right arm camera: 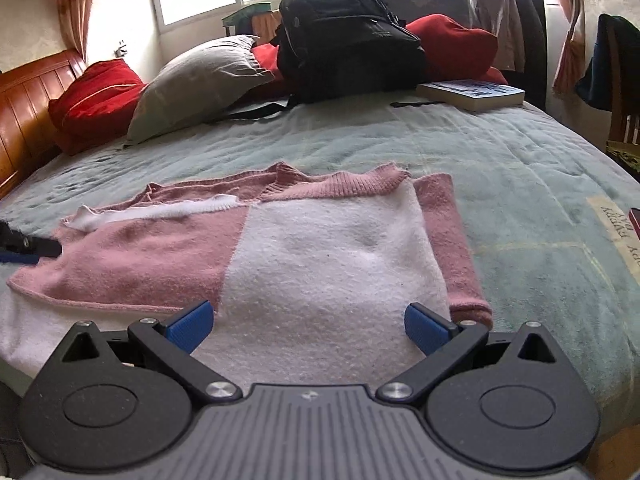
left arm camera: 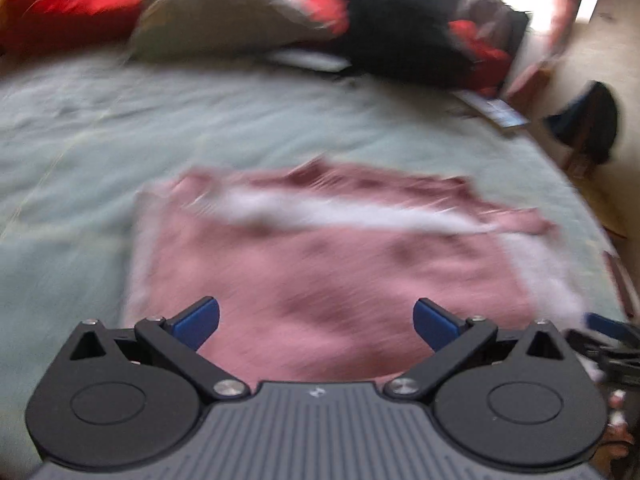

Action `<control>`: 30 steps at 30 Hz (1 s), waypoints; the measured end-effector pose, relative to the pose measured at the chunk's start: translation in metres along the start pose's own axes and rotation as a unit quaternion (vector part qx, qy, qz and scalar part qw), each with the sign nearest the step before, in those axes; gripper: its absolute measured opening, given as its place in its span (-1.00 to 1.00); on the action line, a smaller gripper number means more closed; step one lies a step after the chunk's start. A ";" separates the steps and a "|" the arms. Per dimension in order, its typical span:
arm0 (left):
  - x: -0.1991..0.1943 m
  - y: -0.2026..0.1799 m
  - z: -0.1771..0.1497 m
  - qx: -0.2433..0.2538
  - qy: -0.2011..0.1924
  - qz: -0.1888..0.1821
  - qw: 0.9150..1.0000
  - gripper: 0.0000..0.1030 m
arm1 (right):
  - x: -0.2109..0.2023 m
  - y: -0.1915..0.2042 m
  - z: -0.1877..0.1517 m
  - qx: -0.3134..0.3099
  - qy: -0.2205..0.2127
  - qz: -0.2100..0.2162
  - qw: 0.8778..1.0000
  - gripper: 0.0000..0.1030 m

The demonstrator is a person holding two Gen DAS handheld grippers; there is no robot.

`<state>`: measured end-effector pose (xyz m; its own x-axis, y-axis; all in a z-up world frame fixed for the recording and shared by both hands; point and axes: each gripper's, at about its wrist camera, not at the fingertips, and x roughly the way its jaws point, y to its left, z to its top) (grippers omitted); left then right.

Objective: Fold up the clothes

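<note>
A pink and white knit sweater (right arm camera: pixel 304 252) lies flat on the pale green bedspread (right arm camera: pixel 500 168), its ribbed neckline toward the pillows and one pink sleeve folded along its right side. My right gripper (right arm camera: pixel 308 328) hovers open over the white near part, nothing between its blue fingers. The left wrist view is blurred by motion. There the sweater (left arm camera: pixel 320 264) shows mostly pink, and my left gripper (left arm camera: pixel 316 322) is open above its near edge, holding nothing. The left gripper's tip also shows at the sweater's left edge (right arm camera: pixel 24 248), and the right gripper's tip pokes in at the far right of the left wrist view (left arm camera: pixel 608 328).
At the head of the bed sit a grey pillow (right arm camera: pixel 200 80), red cushions (right arm camera: pixel 96 100), a black backpack (right arm camera: pixel 348 36) and a book (right arm camera: pixel 472 94). A wooden headboard (right arm camera: pixel 24 112) stands left. Clothes hang on a rail (right arm camera: pixel 508 12) by the window.
</note>
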<state>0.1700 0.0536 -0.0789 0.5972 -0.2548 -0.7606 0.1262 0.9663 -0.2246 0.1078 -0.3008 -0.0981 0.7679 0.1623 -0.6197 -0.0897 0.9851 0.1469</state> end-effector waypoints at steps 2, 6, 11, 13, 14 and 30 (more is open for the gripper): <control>-0.003 0.008 -0.003 -0.011 -0.003 -0.002 1.000 0.98 | -0.001 -0.002 -0.001 0.001 0.001 -0.002 1.000 1.00; -0.018 0.010 -0.001 -0.002 -0.028 -0.007 1.000 0.99 | -0.005 -0.006 0.001 0.008 -0.007 -0.001 1.000 1.00; -0.008 0.011 -0.001 -0.015 -0.006 -0.018 1.000 0.99 | -0.003 -0.006 0.003 0.012 -0.006 -0.005 1.000 1.00; -0.003 0.007 -0.005 -0.009 0.001 -0.009 1.000 0.99 | -0.002 -0.005 0.002 0.011 -0.003 -0.009 1.000 1.00; -0.003 0.003 -0.007 -0.001 -0.001 -0.002 1.000 0.99 | -0.004 -0.005 0.004 0.013 -0.004 -0.009 1.000 1.00; -0.028 -0.027 -0.010 0.074 -0.028 -0.004 0.997 0.99 | 0.072 0.071 0.038 -0.094 0.030 0.003 0.995 1.00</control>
<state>0.1416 0.0342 -0.0575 0.6389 -0.2641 -0.7226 0.2435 0.9604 -0.1357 0.1811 -0.2212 -0.1033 0.7288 0.1662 -0.6642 -0.2152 0.9765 0.0082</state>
